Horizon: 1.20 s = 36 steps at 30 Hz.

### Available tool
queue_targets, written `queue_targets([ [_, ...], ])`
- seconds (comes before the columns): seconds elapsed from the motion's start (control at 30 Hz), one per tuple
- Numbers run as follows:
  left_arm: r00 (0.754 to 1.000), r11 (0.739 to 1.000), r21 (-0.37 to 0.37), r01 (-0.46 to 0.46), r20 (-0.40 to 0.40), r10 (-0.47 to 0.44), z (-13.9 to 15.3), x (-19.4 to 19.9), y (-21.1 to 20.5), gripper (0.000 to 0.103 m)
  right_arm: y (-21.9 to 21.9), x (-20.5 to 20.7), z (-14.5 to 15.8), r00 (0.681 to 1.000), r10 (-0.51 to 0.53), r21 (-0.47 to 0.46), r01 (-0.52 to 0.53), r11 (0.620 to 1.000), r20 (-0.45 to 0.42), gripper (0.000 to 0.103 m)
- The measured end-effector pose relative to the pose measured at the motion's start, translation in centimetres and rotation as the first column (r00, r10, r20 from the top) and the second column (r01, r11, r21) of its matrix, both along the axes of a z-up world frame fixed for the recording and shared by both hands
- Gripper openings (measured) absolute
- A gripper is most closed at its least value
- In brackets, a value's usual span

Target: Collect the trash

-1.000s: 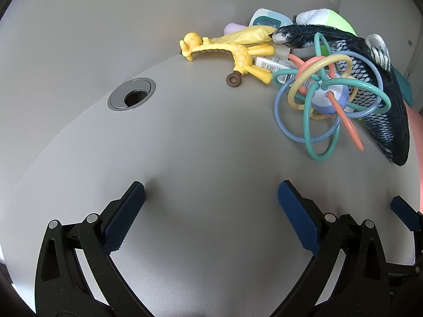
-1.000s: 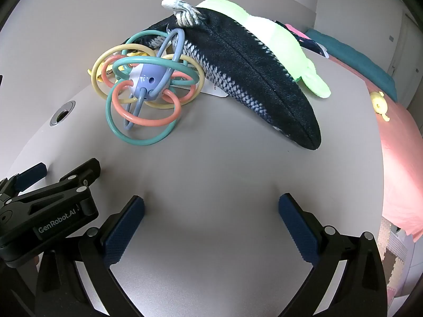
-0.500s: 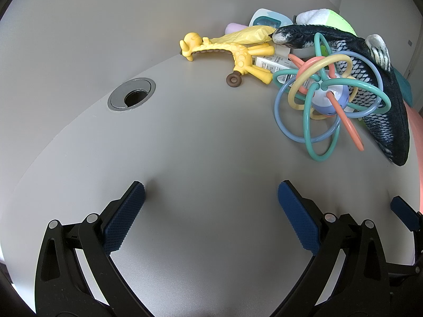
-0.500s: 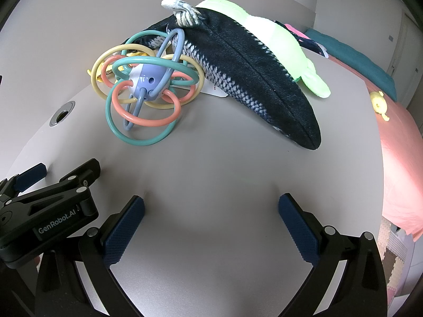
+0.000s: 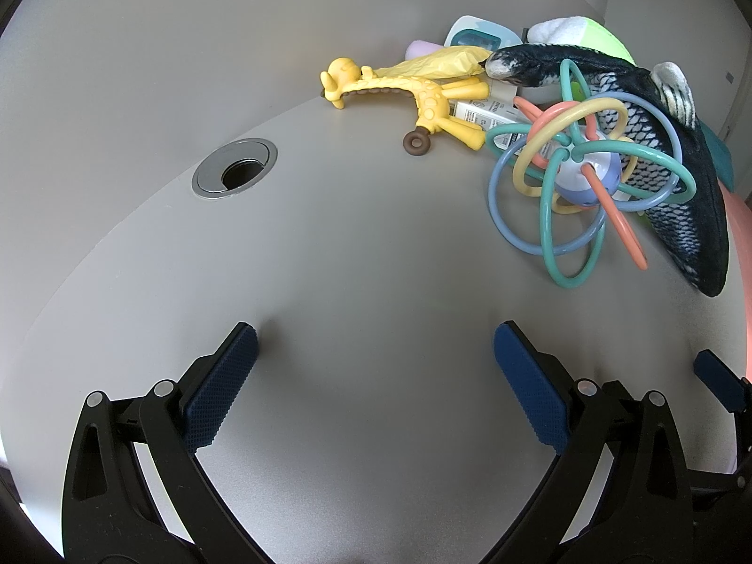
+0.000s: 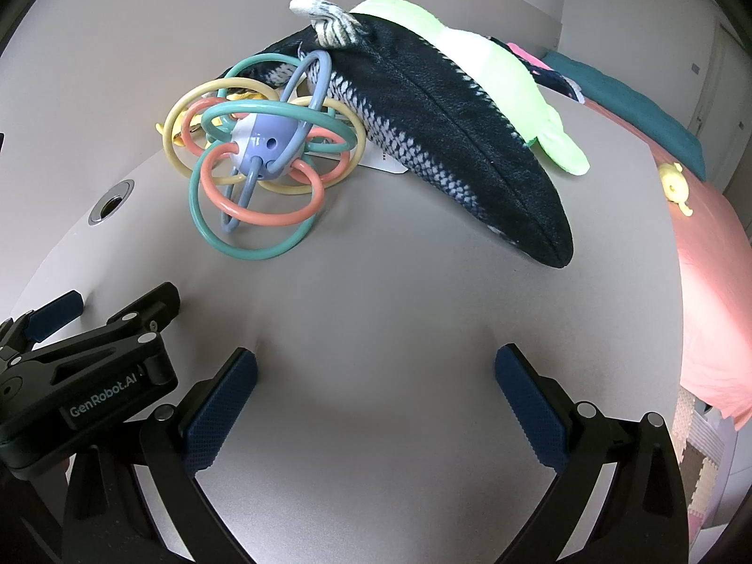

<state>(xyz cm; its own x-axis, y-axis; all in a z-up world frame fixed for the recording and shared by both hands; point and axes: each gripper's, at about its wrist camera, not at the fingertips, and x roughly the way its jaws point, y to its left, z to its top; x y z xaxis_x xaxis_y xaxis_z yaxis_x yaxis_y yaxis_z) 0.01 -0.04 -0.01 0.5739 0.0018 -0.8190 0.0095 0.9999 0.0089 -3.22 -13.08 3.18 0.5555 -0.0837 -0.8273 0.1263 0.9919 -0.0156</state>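
Note:
My left gripper [image 5: 376, 376] is open and empty, low over the grey table [image 5: 329, 244]. My right gripper [image 6: 373, 390] is open and empty too, just right of the left one. At the back lies a pile: a crumpled yellow wrapper [image 5: 437, 65], a small white printed carton [image 5: 484, 113] partly under toys, a yellow giraffe teether [image 5: 418, 94], a ring rattle ball [image 5: 583, 169] [image 6: 263, 160] and a dark plush fish [image 5: 677, 141] [image 6: 437, 113]. Both grippers are well short of the pile.
A round metal cable hole [image 5: 235, 174] sits at the left of the table. A lime-green plush [image 6: 498, 75] lies behind the fish. A pale blue container [image 5: 479, 37] stands at the back. A pink bed [image 6: 709, 282] lies past the table's right edge.

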Motion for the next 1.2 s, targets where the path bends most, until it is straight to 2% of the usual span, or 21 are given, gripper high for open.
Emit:
queue_targets([
  [1.2, 1.0, 1.0, 0.001, 0.023, 0.0, -0.023, 0.05, 0.74, -0.32, 0.097, 0.08, 0.29, -0.02, 1.0, 0.0, 0.001, 0.0, 1.0, 0.0, 0.101],
])
